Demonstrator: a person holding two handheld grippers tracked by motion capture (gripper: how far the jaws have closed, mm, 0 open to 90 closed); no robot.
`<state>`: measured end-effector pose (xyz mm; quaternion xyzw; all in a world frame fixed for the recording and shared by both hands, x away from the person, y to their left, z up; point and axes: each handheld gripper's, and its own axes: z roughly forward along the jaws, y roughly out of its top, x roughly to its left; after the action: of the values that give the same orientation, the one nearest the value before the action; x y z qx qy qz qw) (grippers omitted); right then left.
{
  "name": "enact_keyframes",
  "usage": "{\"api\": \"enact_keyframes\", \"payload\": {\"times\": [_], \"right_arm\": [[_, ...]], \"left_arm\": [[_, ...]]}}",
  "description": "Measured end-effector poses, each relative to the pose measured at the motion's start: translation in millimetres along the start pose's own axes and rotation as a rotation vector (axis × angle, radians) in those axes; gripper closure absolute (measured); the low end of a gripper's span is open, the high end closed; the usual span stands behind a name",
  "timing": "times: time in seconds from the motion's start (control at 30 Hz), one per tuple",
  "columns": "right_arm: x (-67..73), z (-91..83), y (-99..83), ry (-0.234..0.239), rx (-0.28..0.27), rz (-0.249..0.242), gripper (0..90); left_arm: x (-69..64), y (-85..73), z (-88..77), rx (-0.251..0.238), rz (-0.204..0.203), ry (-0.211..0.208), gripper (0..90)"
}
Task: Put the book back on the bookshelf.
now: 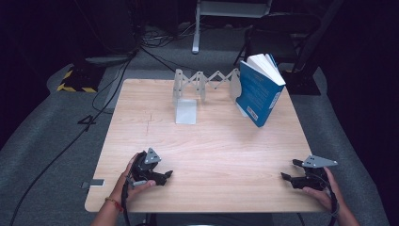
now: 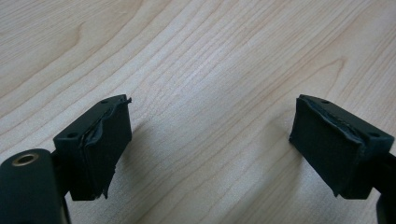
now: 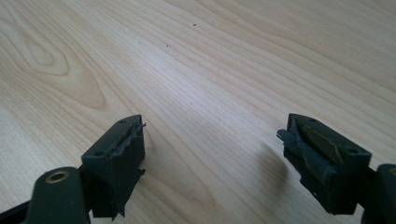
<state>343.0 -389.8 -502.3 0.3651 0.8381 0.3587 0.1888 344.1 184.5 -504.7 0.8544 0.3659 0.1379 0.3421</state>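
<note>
Just now both grippers sit low at the near edge of the wooden table (image 1: 207,141), well apart from the blue book (image 1: 258,94). That book leans tilted against the far end of the white accordion rack (image 1: 204,84). Left gripper (image 1: 165,175) is spread wide, grasping nothing; right gripper (image 1: 288,170) likewise gapes, empty.

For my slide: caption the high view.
Both open grippers rest near the table's front; blue book leans on rack.
</note>
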Motion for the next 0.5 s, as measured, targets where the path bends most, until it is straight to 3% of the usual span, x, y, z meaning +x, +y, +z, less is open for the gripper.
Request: {"api": "enact_keyframes", "payload": {"times": [0.13,0.23,0.5], "right_arm": [[-0.3,-3.1,-5.1,-0.007,-0.008,0.029,19.3],[-3.3,-3.8,-6.5,0.016,0.002,0.061,19.1],[-3.2,-3.9,-6.7,0.017,0.001,0.055,19.1]], "left_arm": [[-0.1,0.0,-0.1,0.001,0.0,0.001,12.7],[-0.1,0.0,-0.1,0.001,0.0,0.0,12.8],[-0.6,-0.4,-0.1,-0.003,-0.001,0.007,13.0]]}}
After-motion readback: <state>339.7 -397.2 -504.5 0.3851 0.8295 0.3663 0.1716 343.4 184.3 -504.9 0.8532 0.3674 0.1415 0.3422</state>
